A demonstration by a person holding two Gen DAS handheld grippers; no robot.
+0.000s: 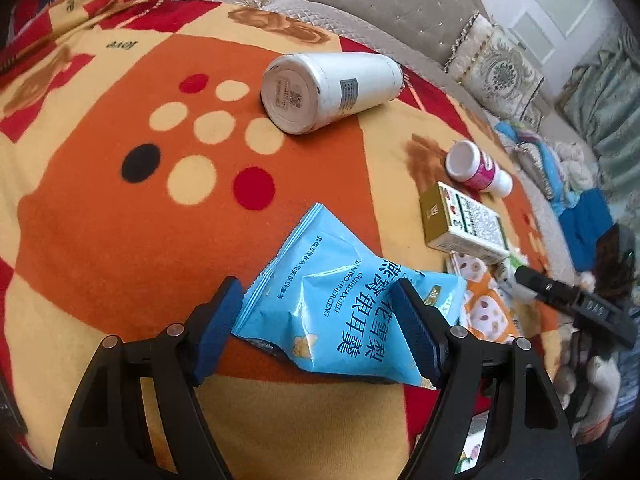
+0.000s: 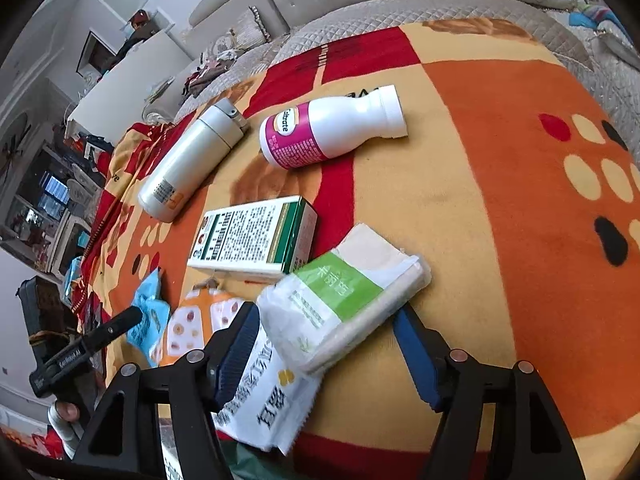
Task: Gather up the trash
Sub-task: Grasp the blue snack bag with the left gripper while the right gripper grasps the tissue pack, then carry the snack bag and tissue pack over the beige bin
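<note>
A blue snack bag (image 1: 340, 300) lies on the patterned blanket (image 1: 120, 240) between the open fingers of my left gripper (image 1: 318, 300); the jaws stand on either side of it, not closed. In the right wrist view my right gripper (image 2: 324, 328) is open around a tissue pack with a green label (image 2: 344, 296), which lies over a white wrapper with black characters (image 2: 268, 404). The blue bag (image 2: 146, 316) and the left gripper's tip (image 2: 120, 324) show at the left there.
A white flask (image 1: 328, 88), a pink-labelled pill bottle (image 1: 478, 168) and a green-and-gold box (image 1: 464, 224) lie on the blanket. An orange wrapper (image 2: 196, 320) lies by the box (image 2: 256, 236). A grey sofa back (image 1: 380, 4) stands behind.
</note>
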